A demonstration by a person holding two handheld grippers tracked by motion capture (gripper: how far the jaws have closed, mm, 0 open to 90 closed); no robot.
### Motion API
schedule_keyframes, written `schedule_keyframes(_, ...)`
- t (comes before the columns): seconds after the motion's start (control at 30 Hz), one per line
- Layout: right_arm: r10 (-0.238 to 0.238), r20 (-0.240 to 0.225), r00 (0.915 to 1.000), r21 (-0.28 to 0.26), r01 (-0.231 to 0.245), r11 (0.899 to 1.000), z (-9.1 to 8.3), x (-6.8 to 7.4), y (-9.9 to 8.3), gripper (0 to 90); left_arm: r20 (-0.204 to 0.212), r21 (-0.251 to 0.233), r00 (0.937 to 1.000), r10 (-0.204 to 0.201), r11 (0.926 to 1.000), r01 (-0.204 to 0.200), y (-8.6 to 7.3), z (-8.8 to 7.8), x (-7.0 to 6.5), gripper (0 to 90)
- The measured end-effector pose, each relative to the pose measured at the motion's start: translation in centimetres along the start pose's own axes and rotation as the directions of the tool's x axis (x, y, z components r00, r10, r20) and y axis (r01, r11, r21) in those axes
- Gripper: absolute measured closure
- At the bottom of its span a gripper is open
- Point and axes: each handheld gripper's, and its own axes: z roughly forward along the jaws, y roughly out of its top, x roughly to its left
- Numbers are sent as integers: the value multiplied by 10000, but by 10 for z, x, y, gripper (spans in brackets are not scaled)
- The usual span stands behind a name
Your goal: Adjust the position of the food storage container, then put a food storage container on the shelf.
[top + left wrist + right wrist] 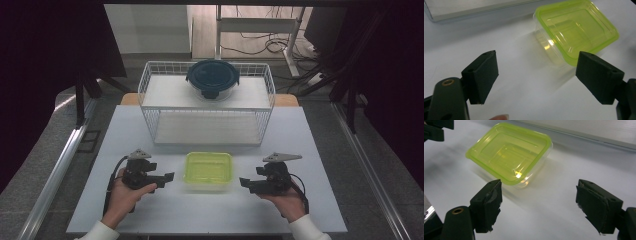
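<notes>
The lidded plastic box is judged light, slippery, flexible; its short sides are best gripped by the released left gripper at 9 o'clock and the released right gripper at 3 o'clock.

No legible text or labels

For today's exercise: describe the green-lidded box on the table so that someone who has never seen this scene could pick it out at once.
Start at the white wire rack at the back of the white table. Just in front of it lies the green-lidded box, between the left gripper and the right gripper. It is clear, rectangular and low with a bright yellow-green lid, unlike the round dark-lidded container atop the rack.
</notes>
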Motion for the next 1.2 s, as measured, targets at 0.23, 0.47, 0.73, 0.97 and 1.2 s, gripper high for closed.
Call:
schedule_keyframes(0.23,317,-419,9986,19,-317,9995,1,0,7,222,111,-49,9997,-217,9998,217,1,-1,1,132)
schedule_keyframes(0.47,381,-574,9976,-201,-393,9990,5,3,11,256,464,-19,9976,-514,9987,516,7,3,0,125)
schedule_keyframes(0.73,480,-719,9963,-125,-490,9987,17,8,17,251,948,-69,9915,-892,9959,902,14,10,1,165)
schedule_keyframes(0.97,783,-803,9937,107,-777,9969,30,5,20,249,1277,161,9870,-978,9952,965,19,18,5,234)
schedule_keyframes(1.2,1305,-1268,9833,79,-1305,9914,38,5,24,256,1285,110,9855,-1106,9939,1101,22,22,4,230)
